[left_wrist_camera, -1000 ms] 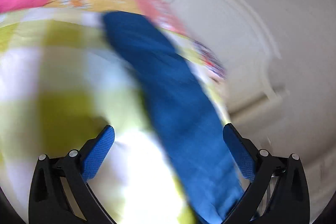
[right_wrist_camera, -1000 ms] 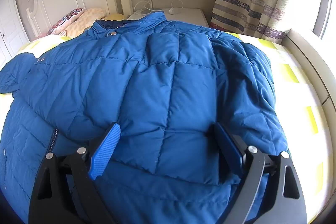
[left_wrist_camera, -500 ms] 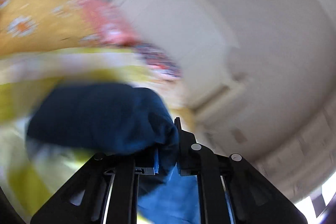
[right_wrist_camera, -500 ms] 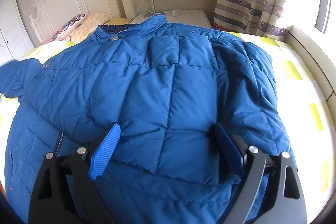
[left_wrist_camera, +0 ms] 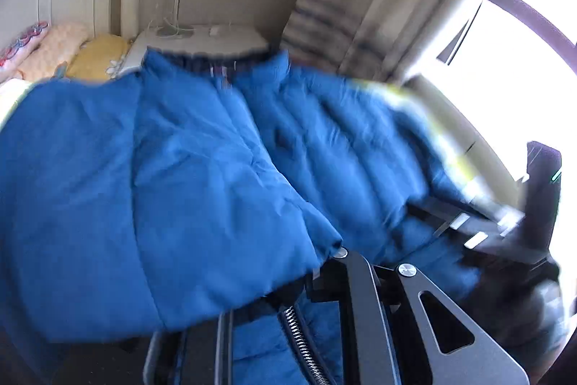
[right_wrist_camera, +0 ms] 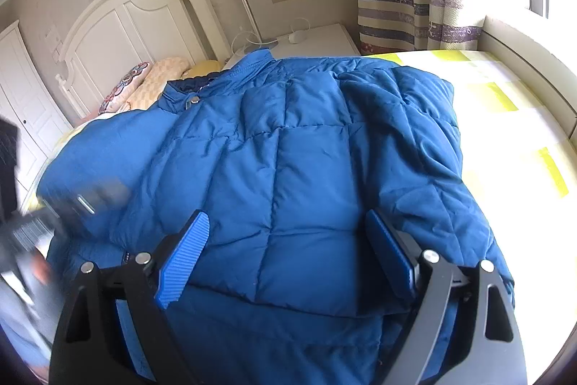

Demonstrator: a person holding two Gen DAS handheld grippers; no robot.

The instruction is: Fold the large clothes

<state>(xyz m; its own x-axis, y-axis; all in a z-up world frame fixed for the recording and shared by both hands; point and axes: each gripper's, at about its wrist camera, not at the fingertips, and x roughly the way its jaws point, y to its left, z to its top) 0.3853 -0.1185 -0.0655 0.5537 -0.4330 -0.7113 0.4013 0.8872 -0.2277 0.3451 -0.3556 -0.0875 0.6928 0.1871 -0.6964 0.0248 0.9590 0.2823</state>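
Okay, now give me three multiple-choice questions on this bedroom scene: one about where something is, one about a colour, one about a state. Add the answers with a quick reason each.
1. Where does the jacket lie?
A. on the floor
B. spread on the bed
C. on a hanger

2. What colour is the jacket?
A. red
B. black
C. blue

3. How is the left gripper?
A. shut on the jacket's sleeve
B. wide open over a bare floor
C. shut on a towel

Answers:
1. B, the bed shows under and beside the jacket.
2. C, its quilted shell is blue all over.
3. A, the sleeve's end is pinched between closed jaws.
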